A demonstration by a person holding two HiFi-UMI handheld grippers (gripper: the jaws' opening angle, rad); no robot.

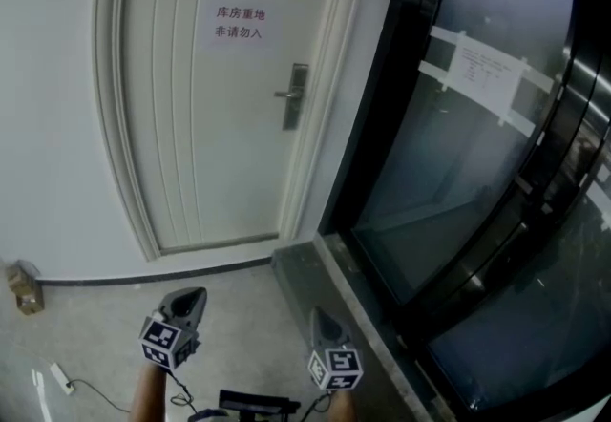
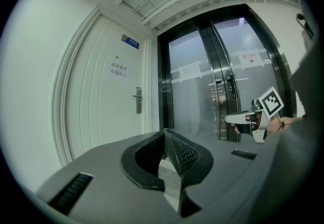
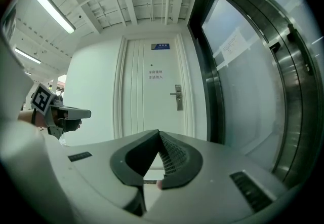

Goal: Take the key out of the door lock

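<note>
— Grey plastic first, nearest us: the left gripper (image 1: 193, 294) and the right gripper (image 1: 320, 313) are hanging low over the floor (image 1: 239, 305). Each is pressing its fingers together at the tips and gripping nothing.

— So which step is going on?

— I'm reading it as the approach, with nothing touched yet. The door lock (image 1: 296, 95), a metal plate with a lever handle, is sitting on the right edge of the white door (image 1: 191, 143), well apart from both grippers. The key is too small to make out there; I'm assuming it is sitting in the plate below the lever.

— And the next move?

— Walking up to the door, then one gripper parting its fingers, closing them on the key's head and drawing it straight out, probably after turning it upright.

— Any writing?

— The sign (image 1: 238, 23) on the door is reading "库房重地 非请勿入". The blue plate (image 3: 161, 46) above the door and the paper notice (image 1: 487, 72) taped on the glass doors (image 1: 449, 191) are both showing print too small to read.
</note>
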